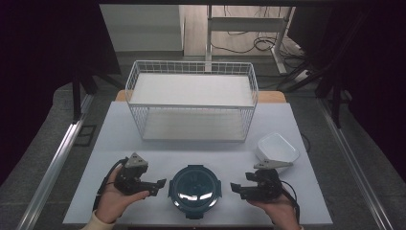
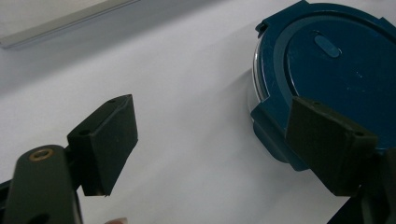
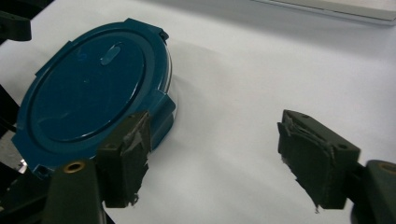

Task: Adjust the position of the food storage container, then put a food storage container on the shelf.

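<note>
Hands lie low, level, flanking the round dark-blue lidded container [image 1: 195,191]; left gripper [image 1: 162,184] and right gripper [image 1: 235,188] gape, empty.

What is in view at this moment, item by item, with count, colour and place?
round container: one, dark blue clip lid on a clear base, near edge of the table between the two grippers, lid on.
wire basket rack: one, white, two tiers, far middle of the table.
white dish: one, white, rounded square, near right of the table, beyond the right gripper.
table: one, pale grey top.
desk frame and cables: grey legs and dark cables, on the floor behind the table.
left gripper: one, black, left of the container, jaws open.
right gripper: one, black, right of the container, jaws open, nothing between them.
hands: two, one on each gripper, at the bottom edge.
</note>
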### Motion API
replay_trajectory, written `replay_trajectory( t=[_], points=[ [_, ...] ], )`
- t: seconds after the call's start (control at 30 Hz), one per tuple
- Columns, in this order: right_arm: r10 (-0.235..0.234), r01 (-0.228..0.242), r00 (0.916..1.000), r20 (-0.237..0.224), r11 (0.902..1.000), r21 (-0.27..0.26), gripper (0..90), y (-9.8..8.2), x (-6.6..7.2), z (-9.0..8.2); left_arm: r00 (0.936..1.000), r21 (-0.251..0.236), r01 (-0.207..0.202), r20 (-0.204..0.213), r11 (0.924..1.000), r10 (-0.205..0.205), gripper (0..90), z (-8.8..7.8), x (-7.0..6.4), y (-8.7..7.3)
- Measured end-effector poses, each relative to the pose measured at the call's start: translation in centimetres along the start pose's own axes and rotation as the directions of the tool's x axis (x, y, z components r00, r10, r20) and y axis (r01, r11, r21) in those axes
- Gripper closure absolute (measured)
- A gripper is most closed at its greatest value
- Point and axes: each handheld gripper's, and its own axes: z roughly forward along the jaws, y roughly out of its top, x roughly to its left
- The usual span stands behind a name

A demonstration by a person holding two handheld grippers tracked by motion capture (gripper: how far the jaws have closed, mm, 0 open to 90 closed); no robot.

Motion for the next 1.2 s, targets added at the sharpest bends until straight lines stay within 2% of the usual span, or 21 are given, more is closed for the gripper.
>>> replay_trajectory(
  t=[0.43,0.77,0.9,0.93,0.97,1.07,1.2],
  points=[
    [0.001,-0.001,1.0,-0.009,1.0,0.009,20.3,-0.2,0.4,0.6,0.9999,-0.018,0.016,-0.005,0.9997,-0.016,17.0,-0.4,0.2,0.0],
    [-0.002,0.003,0.9994,-0.035,0.9998,0.02,19.3,-0.2,1.1,1.2,0.9995,-0.037,0.029,0.008,0.9989,-0.029,17.9,-0.3,-0.2,0.0],
    [-0.004,0.005,0.9988,-0.048,0.9997,0.023,18.4,-0.2,1.5,1.5,0.9984,-0.043,0.05,0.029,0.9978,-0.049,17.8,-0.2,-0.5,0.1],
    [0.002,-0.001,0.9982,-0.059,0.9998,0.021,18.2,-0.2,1.7,1.6,0.9968,-0.043,0.064,0.052,0.997,-0.062,17.9,-0.1,-0.5,0.1],
    [0.002,-0.001,0.9982,-0.059,0.9998,0.021,18.2,-0.2,1.7,1.6,0.9968,-0.043,0.064,0.052,0.997,-0.062,17.9,-0.1,-0.5,0.1],
    [0.007,-0.005,0.9974,-0.072,0.9998,0.018,17.8,-0.2,1.9,1.8,0.9929,-0.037,0.077,0.094,0.9964,-0.073,18.2,0.2,-0.8,0.1],
    [0.013,-0.011,0.9977,-0.066,0.9995,0.031,17.4,-0.2,2.2,2.1,0.9928,-0.032,0.078,0.094,0.9965,-0.074,18.5,0.5,-1.1,0.1]
  ],
)
